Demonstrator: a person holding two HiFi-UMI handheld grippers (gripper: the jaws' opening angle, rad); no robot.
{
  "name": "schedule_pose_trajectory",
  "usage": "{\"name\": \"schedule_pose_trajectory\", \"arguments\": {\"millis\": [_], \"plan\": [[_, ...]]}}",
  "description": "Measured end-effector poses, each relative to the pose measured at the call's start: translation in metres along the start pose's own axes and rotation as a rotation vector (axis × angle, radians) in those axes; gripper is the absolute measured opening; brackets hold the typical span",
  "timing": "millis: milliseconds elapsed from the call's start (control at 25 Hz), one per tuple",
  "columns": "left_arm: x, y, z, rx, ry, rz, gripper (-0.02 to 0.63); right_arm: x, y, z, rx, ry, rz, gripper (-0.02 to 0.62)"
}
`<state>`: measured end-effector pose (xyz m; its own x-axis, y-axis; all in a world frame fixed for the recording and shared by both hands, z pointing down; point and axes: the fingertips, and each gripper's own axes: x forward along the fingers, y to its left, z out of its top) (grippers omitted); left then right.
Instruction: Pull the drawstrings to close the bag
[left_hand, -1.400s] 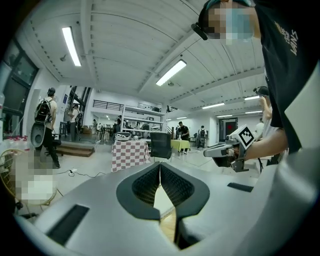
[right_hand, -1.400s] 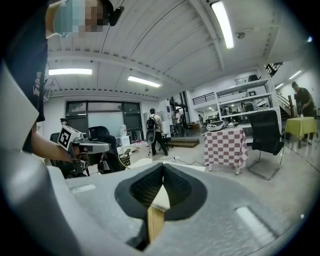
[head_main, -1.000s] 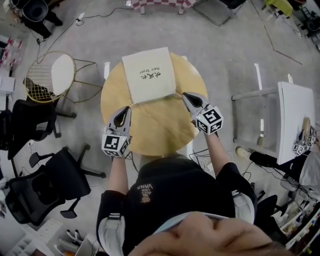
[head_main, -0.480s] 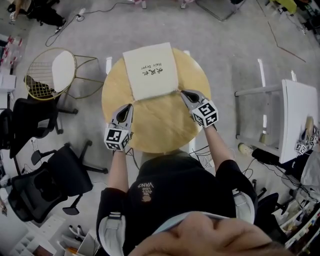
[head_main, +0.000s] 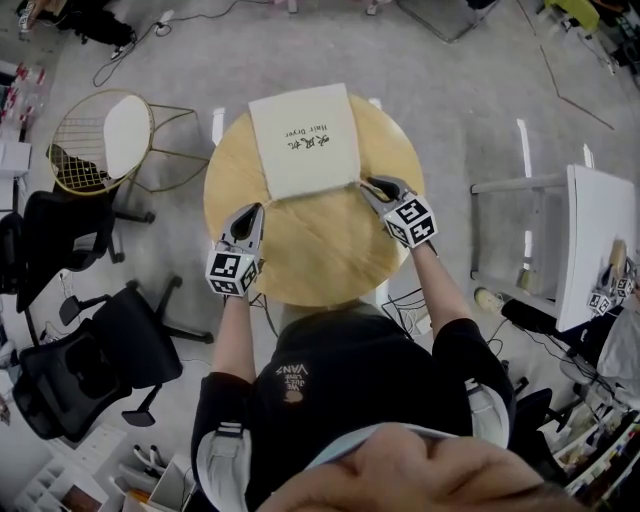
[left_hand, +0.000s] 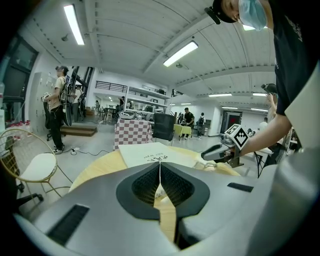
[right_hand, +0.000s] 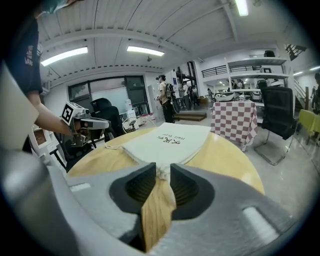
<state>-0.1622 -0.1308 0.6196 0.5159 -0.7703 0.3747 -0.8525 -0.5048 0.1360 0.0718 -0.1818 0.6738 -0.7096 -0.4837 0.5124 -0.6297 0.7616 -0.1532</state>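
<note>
The cream bag (head_main: 303, 140) on the round table (head_main: 320, 250) reads "Hair Dryer".

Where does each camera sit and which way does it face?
Head view: on the person's head, facing steeply down at table and bag; shows torso, arms, left claw, right claw.
Left gripper view: on the left claw, facing along its shut jaws across the table; shows right arm.
Right gripper view: on the right claw, jaws on the bag's corner; shows left arm.
Shared: all show the bag; each gripper view shows the other claw.
</note>
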Motion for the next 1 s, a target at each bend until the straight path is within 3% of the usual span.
{"name": "schedule_pose_trajectory", "arguments": {"millis": [400,1000], "plan": [[0.002,0.007,-0.006,-0.006,0.015,-0.006,-0.003,0.015,-0.004,-0.020,-0.089,0.120,0.023,0.089],[0.009,0.016,-0.025,-0.007,0.059,-0.035,-0.001,0.029,-0.005,-0.025,-0.102,0.164,0.035,0.075]]}}
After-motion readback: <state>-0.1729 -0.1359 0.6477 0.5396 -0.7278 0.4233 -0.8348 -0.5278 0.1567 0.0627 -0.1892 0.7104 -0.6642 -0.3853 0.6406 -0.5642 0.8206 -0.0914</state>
